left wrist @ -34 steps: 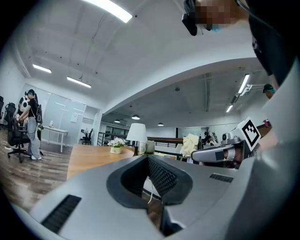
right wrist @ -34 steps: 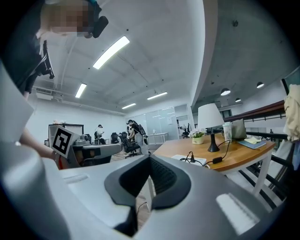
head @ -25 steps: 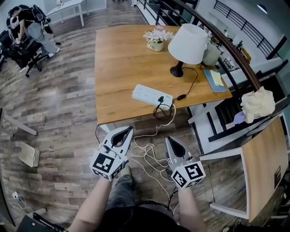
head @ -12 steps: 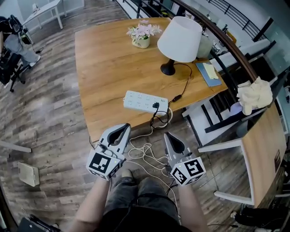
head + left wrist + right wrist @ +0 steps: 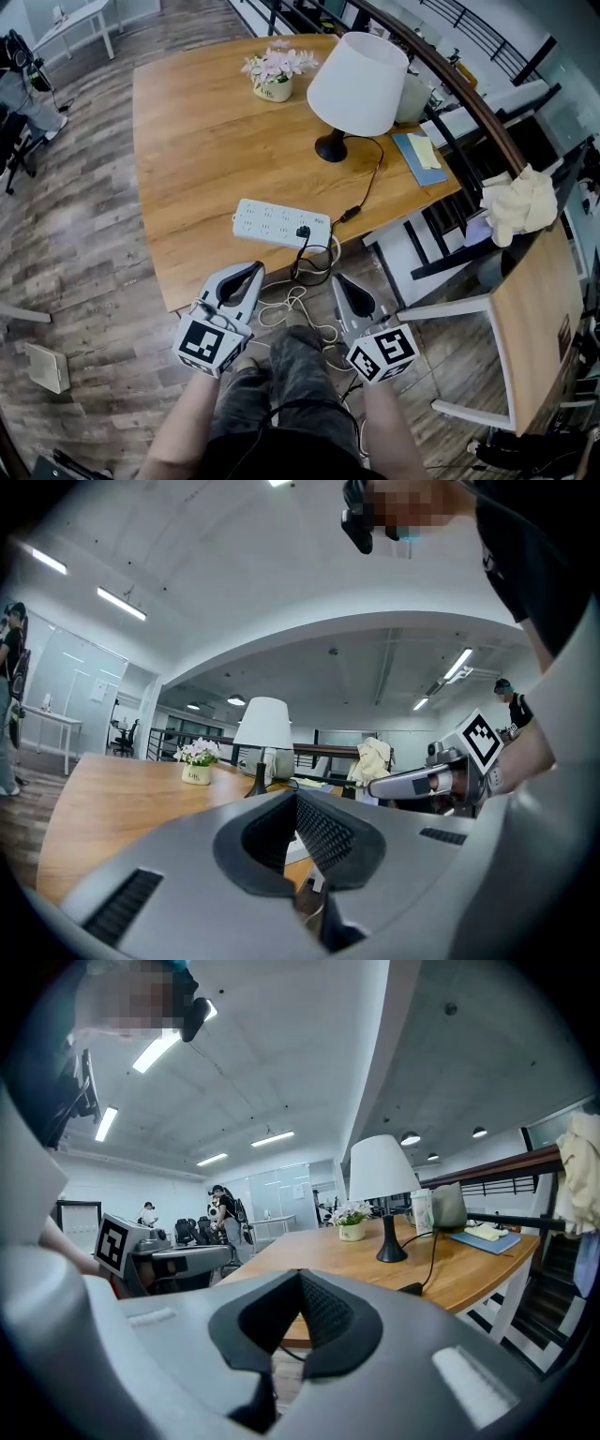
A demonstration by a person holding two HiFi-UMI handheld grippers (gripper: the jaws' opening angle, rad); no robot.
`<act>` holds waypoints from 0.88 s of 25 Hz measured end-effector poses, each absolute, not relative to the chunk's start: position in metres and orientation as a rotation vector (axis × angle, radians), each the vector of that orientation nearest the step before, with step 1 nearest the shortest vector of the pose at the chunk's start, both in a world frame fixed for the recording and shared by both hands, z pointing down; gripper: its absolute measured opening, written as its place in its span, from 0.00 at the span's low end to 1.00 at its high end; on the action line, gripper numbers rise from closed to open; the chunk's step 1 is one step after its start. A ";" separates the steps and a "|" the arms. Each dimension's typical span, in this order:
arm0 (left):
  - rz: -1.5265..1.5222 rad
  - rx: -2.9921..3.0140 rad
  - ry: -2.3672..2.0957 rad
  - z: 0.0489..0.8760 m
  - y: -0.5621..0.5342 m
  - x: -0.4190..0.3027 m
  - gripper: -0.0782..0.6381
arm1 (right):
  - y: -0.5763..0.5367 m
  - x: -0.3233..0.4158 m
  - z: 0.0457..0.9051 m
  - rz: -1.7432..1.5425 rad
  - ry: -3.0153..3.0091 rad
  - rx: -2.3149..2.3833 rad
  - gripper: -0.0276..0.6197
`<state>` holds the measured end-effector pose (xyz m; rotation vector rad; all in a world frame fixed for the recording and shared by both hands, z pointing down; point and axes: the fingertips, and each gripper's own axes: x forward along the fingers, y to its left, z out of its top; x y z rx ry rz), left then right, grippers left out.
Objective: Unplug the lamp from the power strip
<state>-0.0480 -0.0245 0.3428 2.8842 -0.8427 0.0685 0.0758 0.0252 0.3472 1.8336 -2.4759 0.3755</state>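
Observation:
A lamp [image 5: 356, 80] with a white shade stands on the wooden table [image 5: 197, 131]. Its black cord runs past an inline switch to a black plug [image 5: 303, 232] seated in the white power strip [image 5: 277, 223] near the table's front edge. My left gripper [image 5: 255, 269] is shut and empty, just short of the table edge, below and left of the strip. The right gripper [image 5: 337, 279] is also shut and empty, below the plug. In the left gripper view the lamp [image 5: 262, 726] shows beyond the left gripper [image 5: 296, 797]. The right gripper view has the lamp [image 5: 382, 1171] beyond the right gripper [image 5: 300, 1274].
A flower pot [image 5: 272, 70] and a blue notebook [image 5: 417, 150] sit on the table. White cables [image 5: 300, 305] lie tangled on the floor under the front edge. A white chair [image 5: 450, 309], a railing with a cloth [image 5: 517, 202] and a wooden board [image 5: 534, 319] are to the right.
Both grippers have come closer to the table's front edge and the power strip, staying shut and empty. The table sits nearer and more to the left in the head view.

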 end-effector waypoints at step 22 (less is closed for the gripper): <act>0.583 2.765 -1.100 0.425 -0.098 0.017 0.10 | -0.088 0.083 0.423 0.292 -2.506 1.006 0.17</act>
